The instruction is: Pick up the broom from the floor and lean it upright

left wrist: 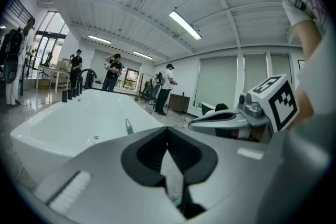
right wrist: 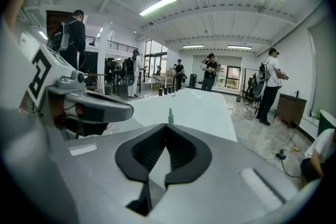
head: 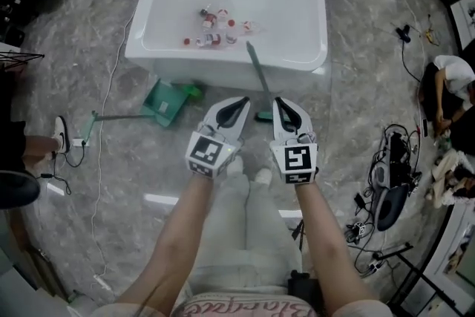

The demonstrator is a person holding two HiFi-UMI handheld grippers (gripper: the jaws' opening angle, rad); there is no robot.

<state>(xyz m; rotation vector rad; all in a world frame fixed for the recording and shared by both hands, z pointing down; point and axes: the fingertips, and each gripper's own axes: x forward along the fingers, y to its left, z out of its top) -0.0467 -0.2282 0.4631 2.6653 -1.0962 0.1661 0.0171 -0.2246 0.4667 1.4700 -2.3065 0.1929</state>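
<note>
The broom (head: 257, 78) is leaning upright against the far bathtub (head: 171, 56); I am holding my left gripper (head: 243, 102) and right gripper (head: 279, 103) clenched and empty, so the job looks finished.

The broom (head: 257, 74) head is mostly hidden behind the left gripper (head: 243, 102) and right gripper (head: 280, 102). In the left gripper view only the handle tip (left wrist: 128, 126) clears the gripper's body. The right gripper view likewise shows only the tip (right wrist: 170, 115). The small things (head: 214, 30) in the tub (head: 223, 70) are too small to name. A person (head: 449, 78) is cut off at the right edge, and a shoe (head: 61, 134) at the left.
</note>
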